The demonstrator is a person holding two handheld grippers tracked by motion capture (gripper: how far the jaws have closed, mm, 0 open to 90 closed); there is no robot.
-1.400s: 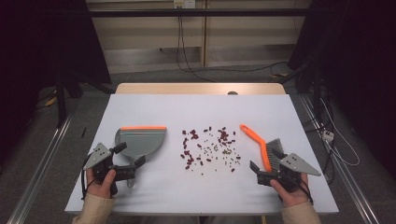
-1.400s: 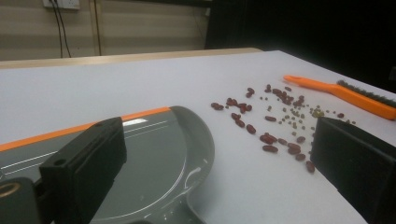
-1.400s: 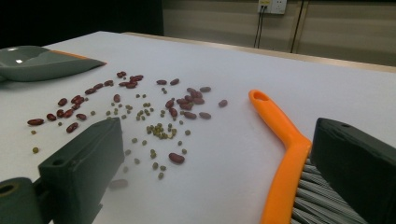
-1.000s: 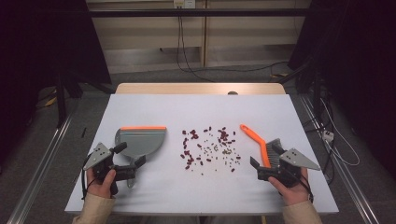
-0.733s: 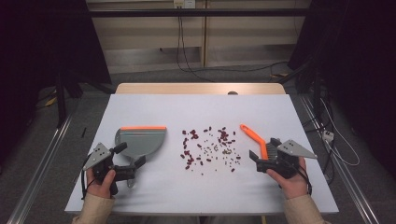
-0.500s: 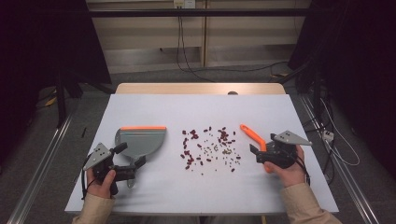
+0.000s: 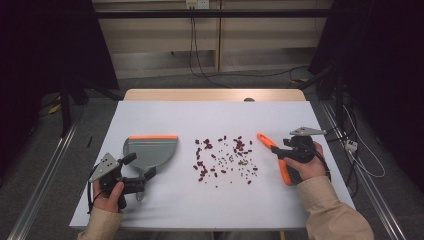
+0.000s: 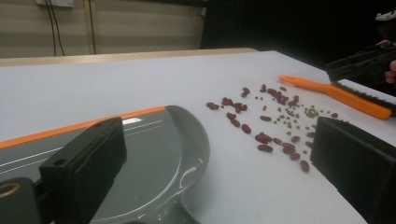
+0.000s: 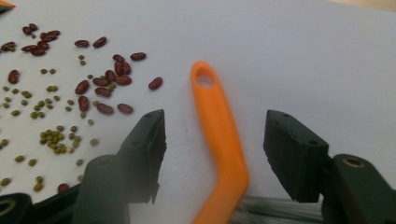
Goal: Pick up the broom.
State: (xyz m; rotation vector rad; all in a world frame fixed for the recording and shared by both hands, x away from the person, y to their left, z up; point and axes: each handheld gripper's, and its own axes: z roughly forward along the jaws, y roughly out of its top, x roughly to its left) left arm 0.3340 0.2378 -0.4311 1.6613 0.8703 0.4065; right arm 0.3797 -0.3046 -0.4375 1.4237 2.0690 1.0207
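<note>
A grey dustpan [image 7: 150,150] with an orange front edge lies at the table's left. My left gripper [image 7: 141,166] stands open at its handle end, jaws wide on either side of the pan [image 8: 140,154]. Red and small green beans [image 7: 225,157] [image 8: 266,121] [image 9: 93,84] are scattered mid-table. An orange brush [image 7: 267,142] [image 8: 336,93] [image 9: 205,93] lies to their right. My right gripper [image 7: 279,150] [image 9: 212,137] straddles its handle. Its jaws have just been closing, with gaps left on both sides of the handle. The hand hides the bristles in the high view.
The white tabletop [image 7: 200,120] has bare room behind the beans and along the front edge. Dark floor, rails and cables surround the table. The right gripper [image 8: 359,65] also appears far off in the left gripper view.
My right gripper moved away from the near edge along the brush to its handle, and its jaws narrowed around it. The left gripper and dustpan stayed put.
</note>
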